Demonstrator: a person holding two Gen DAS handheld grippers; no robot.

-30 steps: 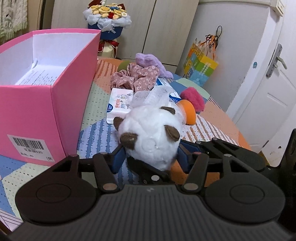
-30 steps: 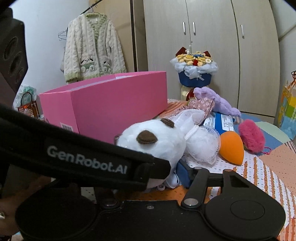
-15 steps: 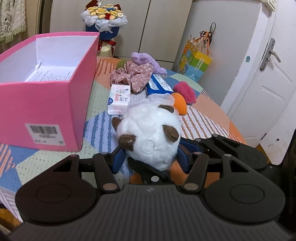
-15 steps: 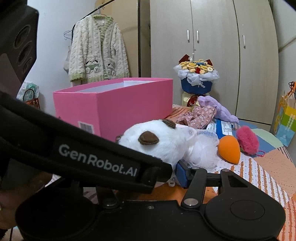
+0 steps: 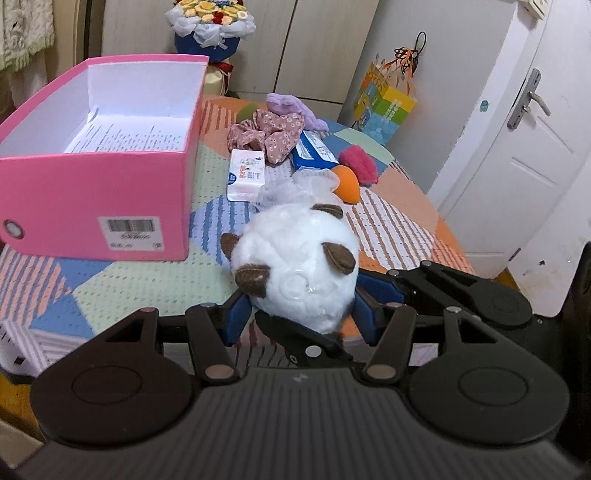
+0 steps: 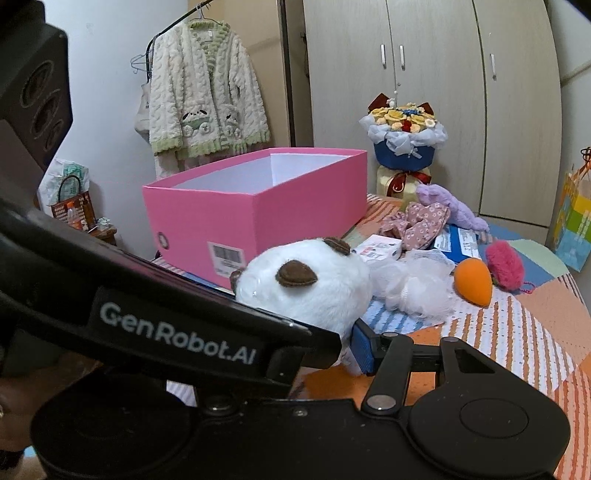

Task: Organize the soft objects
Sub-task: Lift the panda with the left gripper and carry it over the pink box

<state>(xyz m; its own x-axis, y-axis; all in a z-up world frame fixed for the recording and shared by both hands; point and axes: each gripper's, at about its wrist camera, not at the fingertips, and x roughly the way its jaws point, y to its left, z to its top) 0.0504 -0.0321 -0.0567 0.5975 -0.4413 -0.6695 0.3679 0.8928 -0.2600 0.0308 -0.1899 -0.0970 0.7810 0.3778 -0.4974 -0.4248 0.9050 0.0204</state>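
Note:
A white plush toy [image 5: 299,258] with brown ears hangs above the patchwork table. My left gripper [image 5: 301,312] is shut on it, with a blue pad on each side. From the right my right gripper [image 6: 317,332] grips the same toy [image 6: 314,288]; one of its blue pads [image 6: 364,347] presses the toy's underside, and the left gripper's body hides its other finger. The open pink box [image 5: 92,206] stands to the left, with only printed paper inside. On the table beyond lie a white mesh puff [image 5: 291,192], an orange sponge [image 5: 347,184], a magenta puff [image 5: 360,168], a floral cloth [image 5: 273,133] and a purple plush [image 5: 291,107].
A white tissue pack [image 5: 246,175] and a blue pack [image 5: 314,151] lie among the soft things. A bouquet [image 5: 210,22] and a colourful gift bag [image 5: 384,107] stand behind the table, and a white door [image 5: 517,155] is on the right. The table's round edge [image 5: 454,243] curves past the right side.
Both grippers have risen and drawn back together with the plush toy held between them. The box now shows from higher up, with more of its inside in view.

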